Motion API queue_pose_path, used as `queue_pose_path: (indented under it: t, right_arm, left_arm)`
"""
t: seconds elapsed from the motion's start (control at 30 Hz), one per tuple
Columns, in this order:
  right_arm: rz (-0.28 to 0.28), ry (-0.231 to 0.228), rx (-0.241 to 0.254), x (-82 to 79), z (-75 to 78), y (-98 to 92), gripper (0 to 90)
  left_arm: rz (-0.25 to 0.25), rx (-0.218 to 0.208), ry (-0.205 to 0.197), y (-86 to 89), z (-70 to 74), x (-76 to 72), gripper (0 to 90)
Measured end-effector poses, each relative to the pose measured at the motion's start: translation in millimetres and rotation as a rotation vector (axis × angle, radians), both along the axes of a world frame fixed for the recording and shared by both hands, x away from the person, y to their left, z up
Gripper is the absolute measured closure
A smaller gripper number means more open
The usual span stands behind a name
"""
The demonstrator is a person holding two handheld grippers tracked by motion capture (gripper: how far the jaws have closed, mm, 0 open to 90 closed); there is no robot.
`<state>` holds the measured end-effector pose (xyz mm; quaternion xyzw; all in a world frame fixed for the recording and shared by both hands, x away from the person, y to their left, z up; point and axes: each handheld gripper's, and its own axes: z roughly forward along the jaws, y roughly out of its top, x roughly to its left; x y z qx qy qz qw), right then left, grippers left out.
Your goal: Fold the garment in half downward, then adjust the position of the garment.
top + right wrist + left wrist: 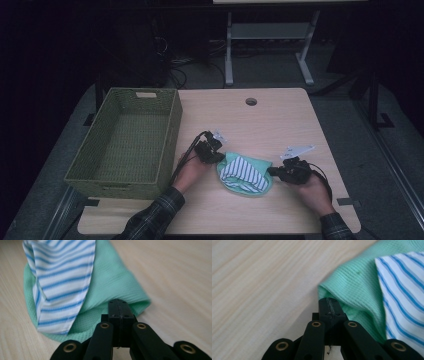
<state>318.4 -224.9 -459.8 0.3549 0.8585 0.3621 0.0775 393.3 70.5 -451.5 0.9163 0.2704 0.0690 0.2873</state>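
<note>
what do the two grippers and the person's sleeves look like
Both grippers are black. The left gripper and the right gripper each carry a pale grey three-cornered plate on top and trail a black cable. In the gripper views the fingers are flat black blocks on black link arms with brass-coloured rivets. The sleeves are a dark plaid.
</note>
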Motion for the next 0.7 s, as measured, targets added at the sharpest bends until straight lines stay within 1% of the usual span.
queue_pose_path:
  t: [0.03, 0.1, 0.2, 0.23, 0.27, 0.37, 0.47, 0.5, 0.57, 0.6, 0.7]
  right_arm:
    - [-0.007, -0.011, 0.016, 0.8, 3.0, -2.5, 90.0]
    - [-0.024, -0.042, 0.030, 4.7, 8.9, -7.7, 90.0]
    - [-0.045, -0.072, 0.041, 15.4, 13.6, -13.6, 90.0]
    - [-0.052, -0.077, 0.045, 19.5, 14.0, -14.8, 90.0]
    - [-0.061, -0.075, 0.045, 24.1, 13.9, -15.6, 90.0]
    - [-0.072, -0.070, 0.036, 33.8, 10.6, -15.9, 90.0]
    - [-0.071, -0.046, 0.031, 39.5, 5.4, -14.1, 90.0]
    - [-0.069, -0.041, 0.027, 40.5, 3.5, -13.1, 90.0]
    - [-0.063, -0.024, 0.027, 40.9, -0.2, -10.9, 90.0]
    - [-0.056, -0.015, 0.026, 40.1, -1.9, -9.6, 89.9]
    - [-0.035, -0.010, 0.026, 34.9, -2.7, -7.4, 89.9]
  left_arm:
    - [0.004, -0.002, -0.004, 1.2, 1.2, 1.5, 89.8]
    - [0.017, -0.025, -0.003, 5.4, 4.3, 3.0, 89.8]
    - [0.027, -0.050, 0.001, 11.0, 10.1, 1.4, 89.6]
    - [0.032, -0.065, 0.000, 13.3, 12.5, 0.3, 89.0]
    - [0.040, -0.079, 0.004, 15.0, 15.3, -1.5, 84.7]
    - [0.042, -0.088, 0.003, 18.6, 20.6, -4.3, 76.6]
    - [0.046, -0.110, 0.005, 22.5, 26.9, -7.0, 67.9]
    - [0.044, -0.119, 0.004, 23.1, 28.5, -8.0, 65.2]
    - [0.033, -0.128, 0.016, 22.7, 30.9, -11.1, 58.6]
    - [0.027, -0.125, 0.018, 22.3, 31.7, -12.7, 54.8]
    - [0.014, -0.127, 0.024, 21.3, 34.4, -18.0, 46.9]
